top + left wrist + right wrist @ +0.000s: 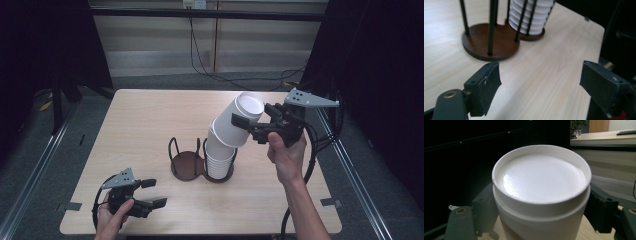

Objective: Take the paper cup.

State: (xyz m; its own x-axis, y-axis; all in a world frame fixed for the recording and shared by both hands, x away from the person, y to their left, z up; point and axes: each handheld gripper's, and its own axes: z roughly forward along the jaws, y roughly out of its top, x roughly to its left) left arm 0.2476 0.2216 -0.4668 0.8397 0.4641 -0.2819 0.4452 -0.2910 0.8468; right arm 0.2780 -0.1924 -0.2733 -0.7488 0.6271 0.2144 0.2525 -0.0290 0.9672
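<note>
Just above the dark round wooden cup holder point(192, 165) with its stack of white paper cups point(219, 162), the right gripper point(248, 129) has its jaws clamped on an upturned, tilted white paper cup point(239, 120). Nearer the person than the holder, the left gripper point(153, 192) rests with jaws apart.

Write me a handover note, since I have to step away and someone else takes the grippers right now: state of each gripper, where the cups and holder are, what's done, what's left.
Right gripper: shut on the top white cup, upside down and tilted, lifted partly off the stack.
Left gripper: open, holding nothing, low over the table near its front left corner.
Cup stack: sits in the right ring of the dark wire holder; the left ring holds no cups.
Done: top cup gripped and tipped up.
Left: probably pull that cup free of the stack and set it down, perhaps in the other ring.
</note>
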